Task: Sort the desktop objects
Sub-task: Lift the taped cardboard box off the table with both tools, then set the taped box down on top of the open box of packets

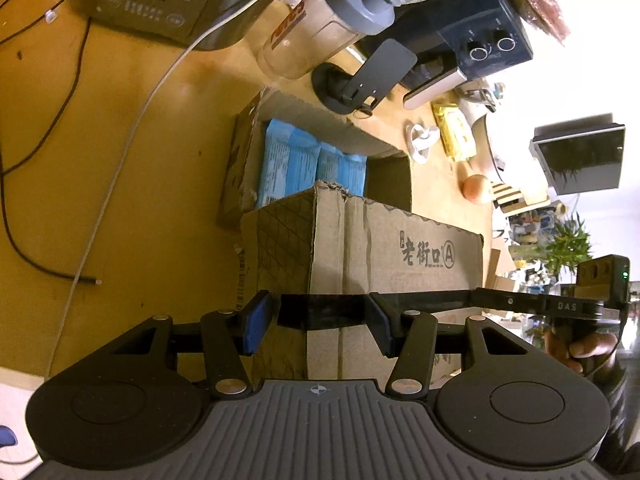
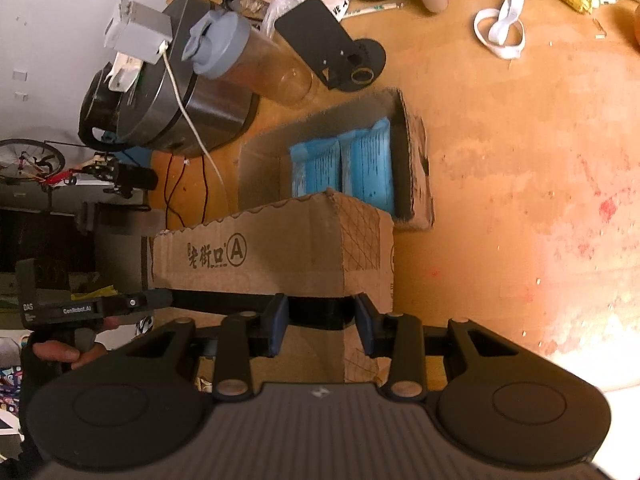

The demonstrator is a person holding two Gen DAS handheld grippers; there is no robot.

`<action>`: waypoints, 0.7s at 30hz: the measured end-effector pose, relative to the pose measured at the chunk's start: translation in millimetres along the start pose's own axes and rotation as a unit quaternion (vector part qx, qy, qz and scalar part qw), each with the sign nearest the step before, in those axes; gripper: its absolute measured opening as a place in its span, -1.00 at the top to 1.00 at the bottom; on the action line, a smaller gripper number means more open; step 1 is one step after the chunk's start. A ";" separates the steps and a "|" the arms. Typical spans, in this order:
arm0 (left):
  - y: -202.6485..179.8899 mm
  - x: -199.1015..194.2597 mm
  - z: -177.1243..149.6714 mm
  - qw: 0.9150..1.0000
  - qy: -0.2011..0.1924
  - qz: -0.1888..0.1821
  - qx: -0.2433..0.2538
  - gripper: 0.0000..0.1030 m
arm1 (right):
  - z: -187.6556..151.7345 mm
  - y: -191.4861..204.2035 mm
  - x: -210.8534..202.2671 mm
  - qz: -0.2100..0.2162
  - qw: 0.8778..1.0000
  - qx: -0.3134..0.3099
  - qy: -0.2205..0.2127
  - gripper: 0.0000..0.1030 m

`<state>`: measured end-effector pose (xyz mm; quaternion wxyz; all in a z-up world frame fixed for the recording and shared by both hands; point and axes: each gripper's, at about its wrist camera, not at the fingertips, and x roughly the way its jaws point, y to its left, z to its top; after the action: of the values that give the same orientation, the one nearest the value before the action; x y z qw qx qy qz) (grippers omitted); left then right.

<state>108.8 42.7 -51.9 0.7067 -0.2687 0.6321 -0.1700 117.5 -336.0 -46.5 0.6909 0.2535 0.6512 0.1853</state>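
Observation:
A brown cardboard box [image 1: 396, 252] printed with Chinese characters and a circled A stands on the wooden table; it also shows in the right wrist view [image 2: 280, 248]. My left gripper [image 1: 316, 322] is open, its blue pads at either side of the box's near corner. My right gripper [image 2: 322, 324] is open at the box's other near corner. Each gripper shows across the box in the other's view, held by a hand. Behind it lies a low open carton [image 1: 240, 152] holding blue packets [image 2: 348, 164].
A shaker bottle with a grey lid [image 1: 328, 20], a black phone stand [image 1: 360, 80], a rice cooker [image 1: 160, 0], a white cable [image 1: 120, 168], a yellow wipes pack [image 1: 456, 132], an onion [image 1: 476, 188] and a white strap [image 2: 500, 28] lie around on the table.

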 end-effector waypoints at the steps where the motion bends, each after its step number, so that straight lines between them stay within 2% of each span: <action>1: -0.8 1.1 3.9 1.000 0.000 0.000 0.002 0.03 | 3.4 0.4 0.4 -0.001 1.000 0.001 -0.001 0.39; 13: -2.8 12.3 50.4 1.000 0.007 -0.007 0.003 0.03 | 42.5 1.0 4.5 -0.007 1.000 0.017 -0.014 0.39; 21: -9.8 15.4 85.6 1.000 -0.005 -0.004 0.017 0.03 | 72.3 3.6 6.1 -0.009 0.999 0.019 -0.036 0.39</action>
<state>196.2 40.1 -53.6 0.7136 -0.2602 0.6245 -0.1819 190.1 -337.5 -47.6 0.7102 0.2675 0.6319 0.1573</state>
